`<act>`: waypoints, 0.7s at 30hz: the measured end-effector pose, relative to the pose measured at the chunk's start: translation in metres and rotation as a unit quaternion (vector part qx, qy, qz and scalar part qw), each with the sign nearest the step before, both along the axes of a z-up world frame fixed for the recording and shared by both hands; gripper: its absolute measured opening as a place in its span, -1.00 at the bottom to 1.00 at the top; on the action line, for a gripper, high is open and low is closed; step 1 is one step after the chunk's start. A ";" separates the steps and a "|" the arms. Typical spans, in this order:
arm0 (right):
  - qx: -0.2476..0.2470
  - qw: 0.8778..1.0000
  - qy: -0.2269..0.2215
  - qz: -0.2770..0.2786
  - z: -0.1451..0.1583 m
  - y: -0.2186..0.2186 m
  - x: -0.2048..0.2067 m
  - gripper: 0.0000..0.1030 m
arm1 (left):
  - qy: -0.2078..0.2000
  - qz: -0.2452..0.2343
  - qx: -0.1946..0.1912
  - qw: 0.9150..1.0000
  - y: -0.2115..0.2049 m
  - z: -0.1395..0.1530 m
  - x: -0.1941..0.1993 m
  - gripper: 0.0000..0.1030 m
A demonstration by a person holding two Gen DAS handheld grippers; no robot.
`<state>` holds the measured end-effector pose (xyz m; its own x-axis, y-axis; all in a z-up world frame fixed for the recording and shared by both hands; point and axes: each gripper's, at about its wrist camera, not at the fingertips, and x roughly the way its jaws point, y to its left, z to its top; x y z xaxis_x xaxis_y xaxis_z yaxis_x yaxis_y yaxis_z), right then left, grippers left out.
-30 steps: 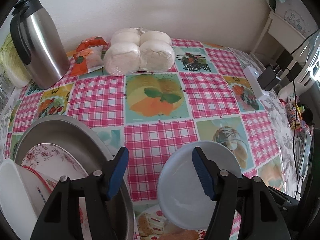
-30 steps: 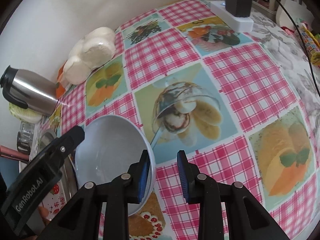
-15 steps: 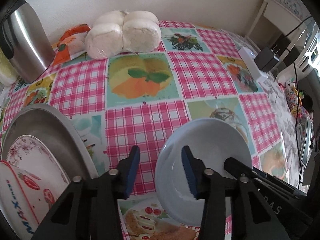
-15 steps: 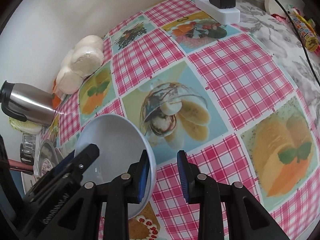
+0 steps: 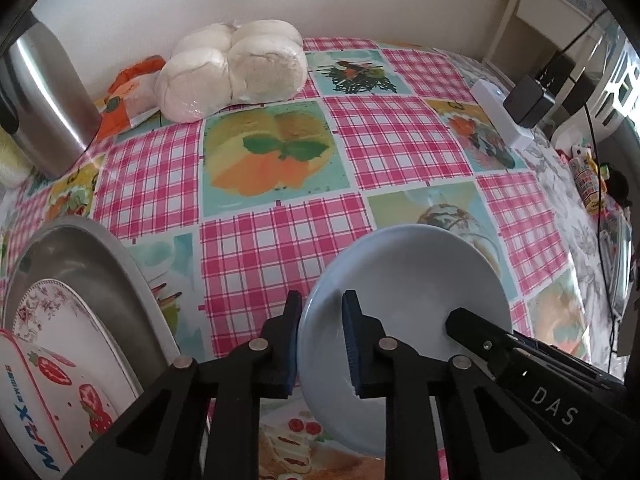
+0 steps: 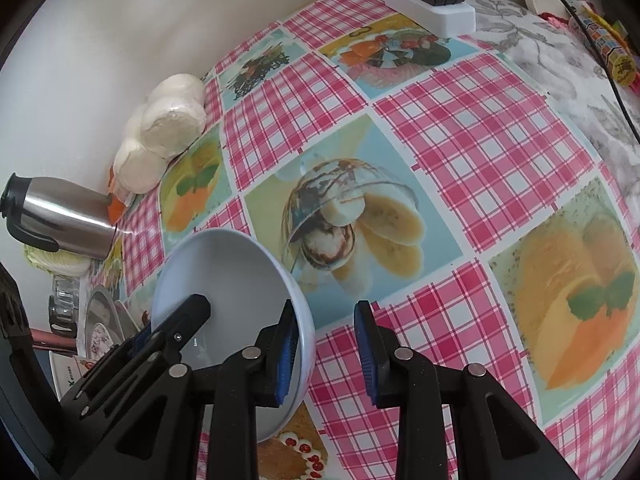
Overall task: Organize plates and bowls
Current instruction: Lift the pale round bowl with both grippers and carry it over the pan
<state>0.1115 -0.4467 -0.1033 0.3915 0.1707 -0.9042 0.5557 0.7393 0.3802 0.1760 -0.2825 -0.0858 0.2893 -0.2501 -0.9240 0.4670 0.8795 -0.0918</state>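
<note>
Handover stage, as I judge it. The pale blue bowl (image 5: pixel 404 300) is off the table, tilted, shared between both claws. My left gripper (image 5: pixel 320 340) straddles the near rim, one pad outside, one inside; the jaws are narrowed around the rim, but I cannot tell whether they are fully clamped. My right gripper (image 6: pixel 326 344) is partly open: only its left pad lies against the bowl's (image 6: pixel 224 280) inner wall, and the other pad stands clear of it over the cloth. So the right claw has hold of nothing firmly, by my reading.

Done so far: a floral plate (image 5: pixel 60 312) and a white strawberry-print dish (image 5: pixel 52 408) sit in the steel basin (image 5: pixel 92 256) at left. Left to do: the blue bowl is not yet placed there.

Surface: table under a pink-check oilcloth (image 5: pixel 280 248) with fruit and dessert panels. On it a steel thermos (image 5: pixel 44 92), wrapped white buns (image 5: pixel 232 72), an orange packet (image 5: pixel 132 88), and a white power strip (image 5: pixel 500 112) carrying a black adapter. A plain pale wall lies behind, with clutter at the right edge.
</note>
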 end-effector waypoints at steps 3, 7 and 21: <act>0.006 1.000 -0.002 -0.003 -0.001 -0.001 0.000 -0.42 | 0.002 0.000 -0.003 1.000 0.001 -0.002 0.001 -0.60; 0.018 1.000 -0.004 -0.002 -0.003 0.001 0.000 -0.41 | 0.001 0.001 -0.008 1.000 0.001 -0.003 0.001 -0.59; 0.017 1.000 -0.017 0.003 0.003 0.007 0.004 -0.69 | 0.006 0.008 -0.025 1.000 0.005 0.004 0.002 -0.61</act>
